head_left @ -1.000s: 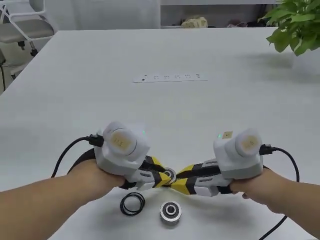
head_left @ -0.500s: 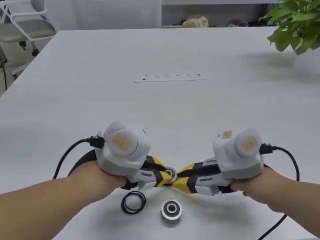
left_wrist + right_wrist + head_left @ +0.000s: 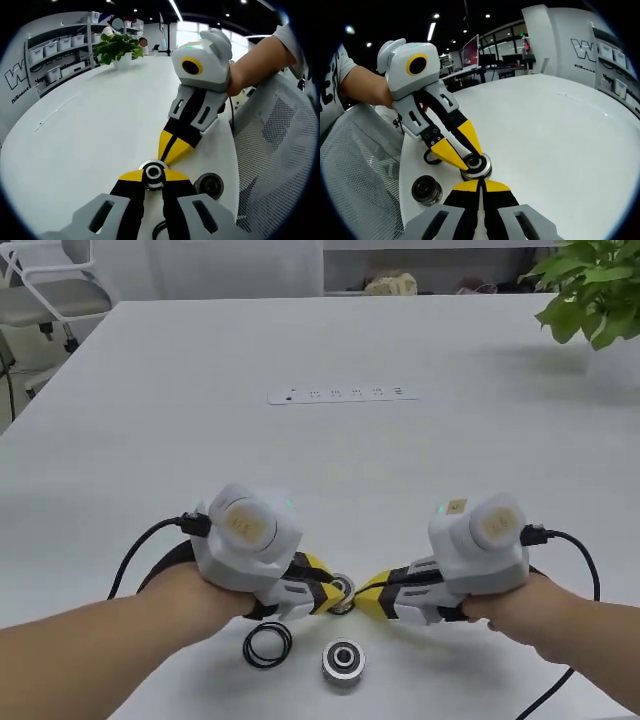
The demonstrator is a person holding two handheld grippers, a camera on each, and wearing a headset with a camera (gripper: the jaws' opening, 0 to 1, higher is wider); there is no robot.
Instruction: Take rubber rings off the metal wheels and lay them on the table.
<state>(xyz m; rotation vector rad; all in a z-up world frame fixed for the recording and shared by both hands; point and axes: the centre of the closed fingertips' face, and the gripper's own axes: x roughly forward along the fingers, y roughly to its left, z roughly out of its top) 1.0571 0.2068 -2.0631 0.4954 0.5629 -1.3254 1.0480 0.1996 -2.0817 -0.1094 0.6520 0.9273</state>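
Note:
A small metal wheel (image 3: 343, 590) is held just above the white table (image 3: 330, 470) near its front edge, with my left gripper (image 3: 333, 591) shut on it. In the left gripper view the wheel (image 3: 152, 171) sits between my yellow tips (image 3: 152, 177). My right gripper (image 3: 361, 594) faces it from the right with its jaws shut, tips (image 3: 480, 183) right at the wheel's dark rim (image 3: 476, 165); I cannot tell whether a ring is pinched there. A second wheel (image 3: 343, 660) and loose black rubber rings (image 3: 267, 644) lie on the table below.
A white power strip (image 3: 342, 394) lies mid-table. A green plant (image 3: 590, 290) stands at the far right corner, and an office chair (image 3: 50, 295) at the far left beyond the table. Black cables (image 3: 135, 550) trail from both grippers toward the front edge.
The right gripper's tips have drawn slightly back to the right from the held wheel. The left gripper, the loose rings and the second wheel stay put.

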